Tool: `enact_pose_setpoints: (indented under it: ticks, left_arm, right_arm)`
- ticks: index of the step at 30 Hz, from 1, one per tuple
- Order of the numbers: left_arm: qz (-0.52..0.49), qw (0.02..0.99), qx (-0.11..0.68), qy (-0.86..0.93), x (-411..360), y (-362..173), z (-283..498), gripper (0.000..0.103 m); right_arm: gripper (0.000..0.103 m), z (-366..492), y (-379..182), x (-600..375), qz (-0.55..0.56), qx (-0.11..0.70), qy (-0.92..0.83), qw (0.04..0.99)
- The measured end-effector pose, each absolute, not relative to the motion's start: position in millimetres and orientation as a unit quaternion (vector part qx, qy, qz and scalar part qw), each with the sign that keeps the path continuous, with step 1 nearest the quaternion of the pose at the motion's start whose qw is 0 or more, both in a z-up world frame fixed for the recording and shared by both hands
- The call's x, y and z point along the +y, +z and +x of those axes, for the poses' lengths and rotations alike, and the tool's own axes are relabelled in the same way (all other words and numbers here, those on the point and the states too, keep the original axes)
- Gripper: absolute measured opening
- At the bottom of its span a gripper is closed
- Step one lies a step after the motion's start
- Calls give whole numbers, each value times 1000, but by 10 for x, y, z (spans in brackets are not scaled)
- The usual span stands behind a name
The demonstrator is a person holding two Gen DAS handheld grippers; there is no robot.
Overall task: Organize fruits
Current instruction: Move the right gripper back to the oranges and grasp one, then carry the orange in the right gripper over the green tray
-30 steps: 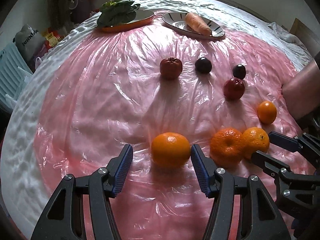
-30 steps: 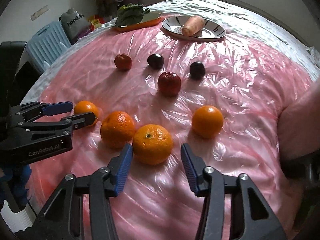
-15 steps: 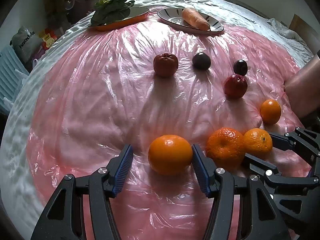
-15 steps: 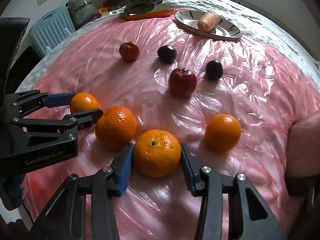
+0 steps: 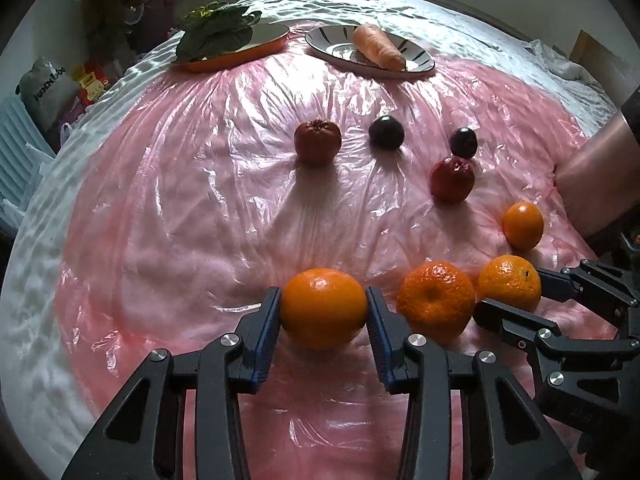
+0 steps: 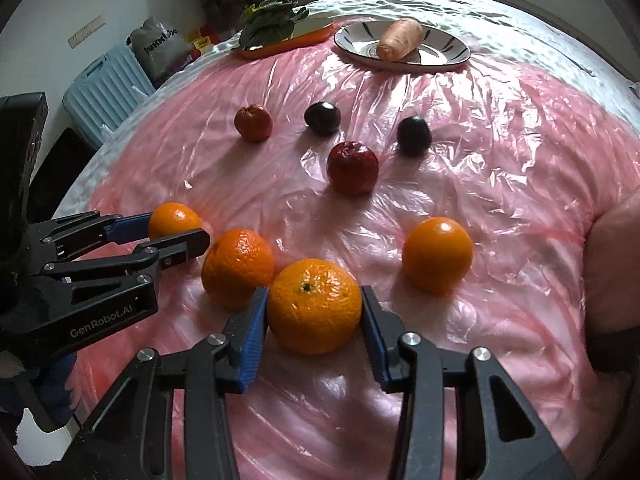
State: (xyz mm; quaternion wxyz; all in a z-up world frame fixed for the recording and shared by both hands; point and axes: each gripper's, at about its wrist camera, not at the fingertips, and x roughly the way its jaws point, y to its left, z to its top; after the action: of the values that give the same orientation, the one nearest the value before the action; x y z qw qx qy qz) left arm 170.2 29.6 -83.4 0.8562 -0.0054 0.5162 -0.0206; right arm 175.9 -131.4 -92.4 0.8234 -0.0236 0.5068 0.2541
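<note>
On the side of my left gripper (image 6: 178, 228), seen from the right camera, I can read "GenRobot.AI" in pale letters. Far to the left, beside the table, a grey bag (image 6: 158, 46) carries dark print, but it is turned and I cannot read it. A yellow packet (image 5: 90, 84) near it also has some writing, too small for me.

My left gripper (image 5: 323, 308) has just been closing, and its blue pads now pinch a smooth orange (image 5: 323, 307) at the near middle of the pink plastic sheet (image 5: 200, 200). My right gripper (image 6: 313, 310) has also just been closing a little; it now pinches a second orange (image 6: 314, 306) with a green stem spot on top. A third orange (image 6: 237, 266) with rougher skin lies between the two held ones and touches the second one. A fourth orange (image 6: 437, 254) sits alone to the right.

Farther away lie two red fruits (image 5: 318, 142) (image 5: 452, 178) and two dark plums (image 5: 386, 132) (image 5: 463, 142). At the far edge, a striped plate (image 5: 420, 60) holds a carrot (image 5: 378, 48), and an orange dish (image 5: 240, 54) holds green leaves (image 5: 216, 28).

A bare forearm (image 5: 600, 176) is cut off at the right border. The bottom of each held orange is hidden behind the fingers, so I cannot tell if they rest on the sheet
</note>
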Motion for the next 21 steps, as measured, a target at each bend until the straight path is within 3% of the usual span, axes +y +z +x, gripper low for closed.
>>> enact_pose_setpoints:
  ticks: [21]
  left_arm:
    - [22,863,503,-42,65,-508,1350,36]
  right_arm:
    - [78,1301,-656,-1821,31,505,225,833]
